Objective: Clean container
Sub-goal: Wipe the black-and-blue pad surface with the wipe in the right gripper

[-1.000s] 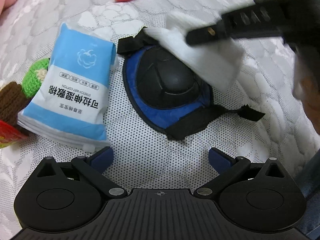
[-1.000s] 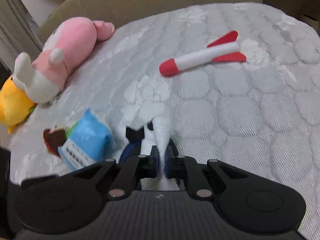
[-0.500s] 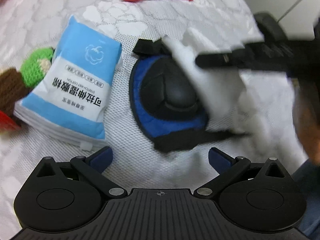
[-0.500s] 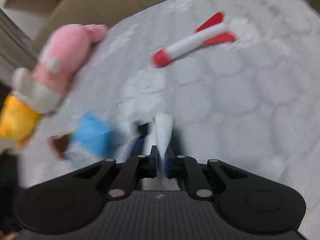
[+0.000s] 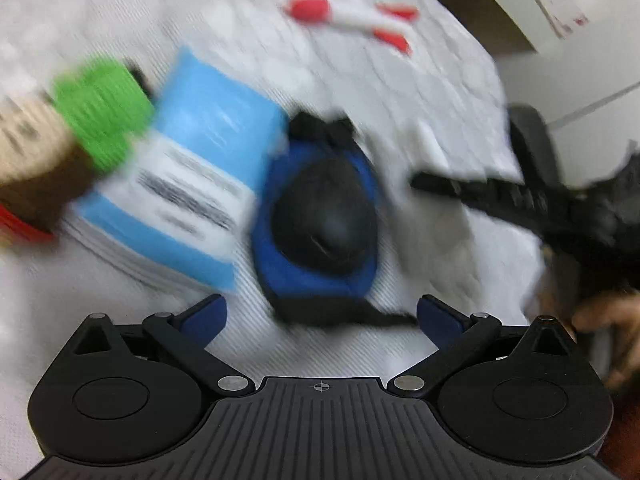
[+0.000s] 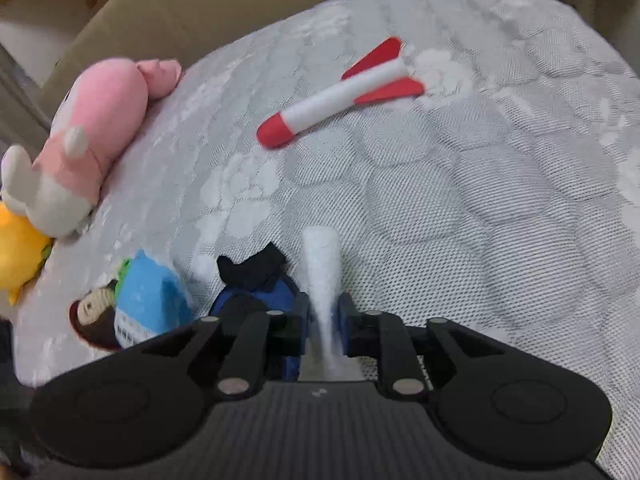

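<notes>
Left wrist view puts the container (image 5: 320, 236) dead ahead of you on the quilted white mattress (image 5: 440, 92) — a domed, black hard-shell top ringed in blue padded fabric, with black straps trailing from both ends. Your left gripper (image 5: 322, 314) hangs just short of it with its blue-tipped fingers spread wide and nothing between them. Your right gripper (image 6: 324, 316) is pinched tight on a white wipe (image 6: 322, 276), fuzzy and folded to a narrow upright strip, just right of the container. A glossy blue-and-white wipe pack (image 5: 188, 188) touches the container's left side. Farther off lies a smooth red-and-white toy rocket (image 6: 340, 100).
</notes>
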